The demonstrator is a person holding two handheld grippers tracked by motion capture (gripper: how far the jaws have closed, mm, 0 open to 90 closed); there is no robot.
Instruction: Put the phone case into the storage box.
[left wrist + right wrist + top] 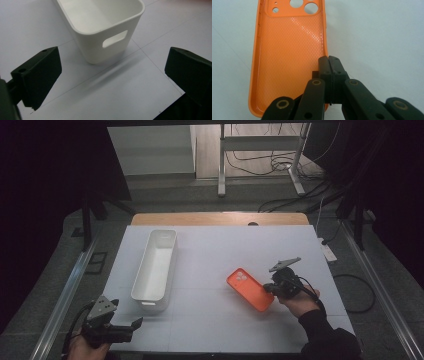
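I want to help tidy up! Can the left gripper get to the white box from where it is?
Probably yes: the left gripper has its jaws open, facing the white box, with bare table between them.

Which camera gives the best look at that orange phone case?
The right gripper view: the orange phone case lies close up, showing its dotted inner lining, camera cutouts and the right gripper pinching its side wall. The high view shows it small on the table. The left gripper view faces the white bin.
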